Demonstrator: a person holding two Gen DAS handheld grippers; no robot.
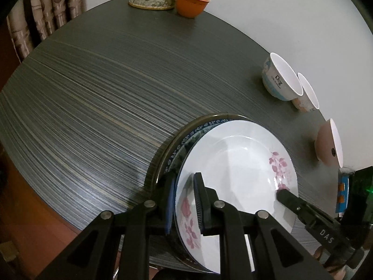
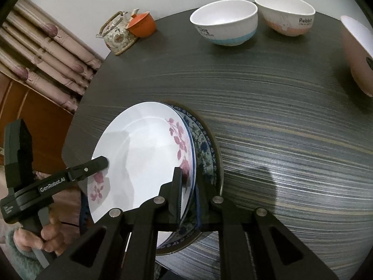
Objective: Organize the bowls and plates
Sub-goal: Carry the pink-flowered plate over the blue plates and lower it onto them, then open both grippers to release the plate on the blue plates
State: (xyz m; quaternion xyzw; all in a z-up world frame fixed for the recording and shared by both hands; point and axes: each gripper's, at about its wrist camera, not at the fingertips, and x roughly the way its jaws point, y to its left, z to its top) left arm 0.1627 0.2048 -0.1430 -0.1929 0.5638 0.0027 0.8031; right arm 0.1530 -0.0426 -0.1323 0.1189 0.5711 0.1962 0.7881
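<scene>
Both grippers are clamping the white flowered plate (image 1: 235,163) by opposite rims: the left gripper (image 1: 184,203) is pinching one side nearly closed, the right gripper (image 2: 188,196) the other, jaws almost fully together. The plate is sitting tilted on the blue patterned plate (image 2: 202,144) near the table's (image 1: 93,93) front edge. Three bowls (image 2: 223,21) are waiting along the far edge. Uneven release could be the risk here, letting the top plate slide off the stack toward that front edge
</scene>
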